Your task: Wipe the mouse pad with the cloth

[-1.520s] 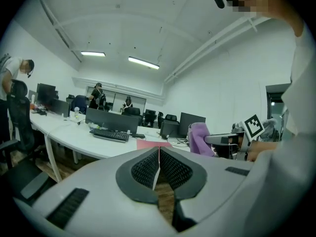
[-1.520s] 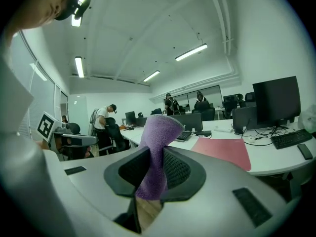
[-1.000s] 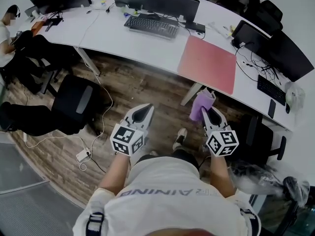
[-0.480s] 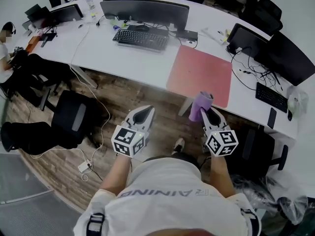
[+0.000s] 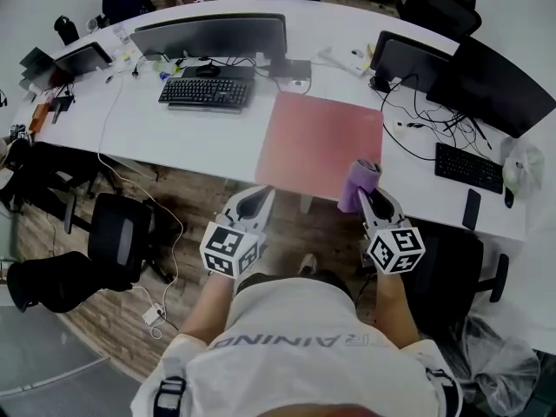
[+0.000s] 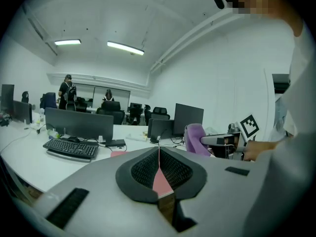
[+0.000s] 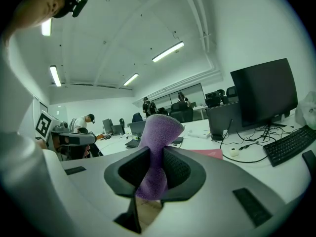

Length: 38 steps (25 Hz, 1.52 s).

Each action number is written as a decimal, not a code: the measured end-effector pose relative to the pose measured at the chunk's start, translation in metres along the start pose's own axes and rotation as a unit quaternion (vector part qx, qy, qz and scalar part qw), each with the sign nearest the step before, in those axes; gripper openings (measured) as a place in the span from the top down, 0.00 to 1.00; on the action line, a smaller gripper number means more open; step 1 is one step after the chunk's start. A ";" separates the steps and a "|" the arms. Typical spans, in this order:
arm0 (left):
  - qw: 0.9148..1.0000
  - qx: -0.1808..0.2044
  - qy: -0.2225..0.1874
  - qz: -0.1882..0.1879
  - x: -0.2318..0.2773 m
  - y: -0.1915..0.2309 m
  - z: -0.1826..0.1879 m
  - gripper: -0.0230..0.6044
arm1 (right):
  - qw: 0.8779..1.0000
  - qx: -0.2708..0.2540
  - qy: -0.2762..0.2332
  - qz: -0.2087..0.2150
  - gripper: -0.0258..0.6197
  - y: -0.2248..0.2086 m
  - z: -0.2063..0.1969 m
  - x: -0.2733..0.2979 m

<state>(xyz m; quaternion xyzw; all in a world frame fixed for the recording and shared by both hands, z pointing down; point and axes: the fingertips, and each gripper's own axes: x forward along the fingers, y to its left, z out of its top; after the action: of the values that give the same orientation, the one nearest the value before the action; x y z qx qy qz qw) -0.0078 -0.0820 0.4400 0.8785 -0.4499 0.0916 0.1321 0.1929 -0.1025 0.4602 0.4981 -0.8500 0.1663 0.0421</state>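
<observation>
- Spanning the top of the head view: a curved white desk [image 5: 217, 142] carrying dark monitors [image 5: 213, 35] and a black keyboard [image 5: 204, 94].
- Lying flat near the desk's front edge, just right of that keyboard: the red mouse pad [image 5: 317, 142], ahead of both grippers and touched by neither.
- Showing in the right gripper view only as a thin pink strip on the desk beyond the jaws.
- Reaching forward from the torso, side by side and well apart, over the wooden floor [image 5: 200, 189] in front of the desk: the bare left forearm [image 5: 208, 298] and right forearm [image 5: 391, 307].
- Pointing toward the pad's near left corner from the floor side: the left gripper [image 5: 254, 200], jaws pressed together at the tips, nothing held between them.
- Pointing toward the pad's near right corner: the right gripper [image 5: 369, 200], jaws clamped on the cloth [image 5: 358, 185].
- Standing up out of those jaws as a bunched purple tuft, pinched at its waist, top flaring above the tips.
- Overlapping the pad's near right corner in the head view, yet held up in the air and not resting on the pad.
</observation>
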 end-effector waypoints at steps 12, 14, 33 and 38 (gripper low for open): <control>0.999 0.000 0.009 -0.042 0.086 0.024 0.013 0.91 | 0.998 0.015 0.007 -0.054 0.81 -0.066 0.009 0.035; 0.999 -0.003 0.007 -0.052 0.097 0.038 0.016 0.91 | 0.998 0.013 0.010 -0.066 0.81 -0.069 0.012 0.048; 0.997 -0.051 0.032 -0.046 0.156 0.289 0.021 0.91 | 0.994 0.005 0.095 -0.050 0.81 -0.004 0.004 0.334; 0.996 -0.076 0.046 -0.021 0.151 0.336 0.004 0.91 | 0.987 0.011 0.156 -0.041 0.81 0.006 -0.042 0.402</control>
<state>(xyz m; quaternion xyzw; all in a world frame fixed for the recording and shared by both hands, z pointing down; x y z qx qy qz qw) -0.1937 -0.3876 0.5285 0.8699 -0.4307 0.0943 0.2210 -0.0172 -0.4204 0.5938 0.5007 -0.8102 0.2490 0.1755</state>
